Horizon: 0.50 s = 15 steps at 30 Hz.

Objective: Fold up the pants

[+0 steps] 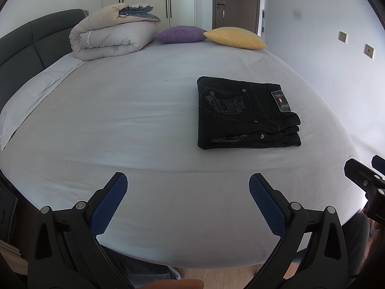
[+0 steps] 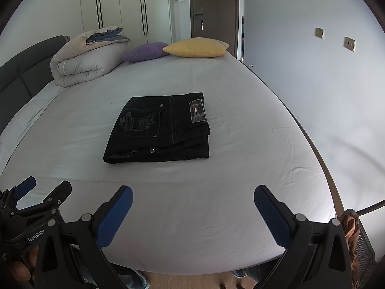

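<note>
**Pants folded, both grippers clear**

The folding looks finished. The pants lie on the bed as a compact black stack, pocket and label up, at twelve o'clock from the right gripper and one o'clock from the left gripper. Both jaws gape wide, empty. Next, at most, squaring the slightly uneven right-hand layers.

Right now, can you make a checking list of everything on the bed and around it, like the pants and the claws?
Surface: white bed sheet, lightly creased.
Job's things: black jeans, folded into a compact stack, label patch on top.
Clutter: rolled beige duvet, purple cushion, yellow cushion, all at the far end.
Grippers: left claw open, holding nothing; right claw open, holding nothing; both back from the jeans.
Cables: nothing seen.
Surroundings: dark headboard, wardrobe, brown door, wall switches.
</note>
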{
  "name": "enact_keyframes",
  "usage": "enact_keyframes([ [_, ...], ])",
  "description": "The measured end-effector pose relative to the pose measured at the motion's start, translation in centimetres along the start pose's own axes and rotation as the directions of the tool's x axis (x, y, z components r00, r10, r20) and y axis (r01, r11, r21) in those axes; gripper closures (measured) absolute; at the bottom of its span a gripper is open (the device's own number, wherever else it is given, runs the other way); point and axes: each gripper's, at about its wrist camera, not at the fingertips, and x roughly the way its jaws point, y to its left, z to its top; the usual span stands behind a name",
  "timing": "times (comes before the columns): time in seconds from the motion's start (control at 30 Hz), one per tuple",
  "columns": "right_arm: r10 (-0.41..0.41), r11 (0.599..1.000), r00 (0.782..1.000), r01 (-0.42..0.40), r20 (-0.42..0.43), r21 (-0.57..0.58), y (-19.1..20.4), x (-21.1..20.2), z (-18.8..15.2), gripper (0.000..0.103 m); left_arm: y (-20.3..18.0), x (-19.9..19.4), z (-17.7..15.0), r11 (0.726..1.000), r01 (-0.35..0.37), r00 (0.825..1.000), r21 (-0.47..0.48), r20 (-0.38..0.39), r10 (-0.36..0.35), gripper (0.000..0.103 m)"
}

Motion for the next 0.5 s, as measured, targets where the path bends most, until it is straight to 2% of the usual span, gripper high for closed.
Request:
enact_keyframes([
  [0.5, 0.001, 1.0, 1.0, -0.001, -0.005, 0.002, 0.14, 0.12, -0.42, 0.0, 0.0, 0.1, -0.06, 1.0, 0.0, 1.0, 0.002, -0.004, 0.0, 0.0],
])
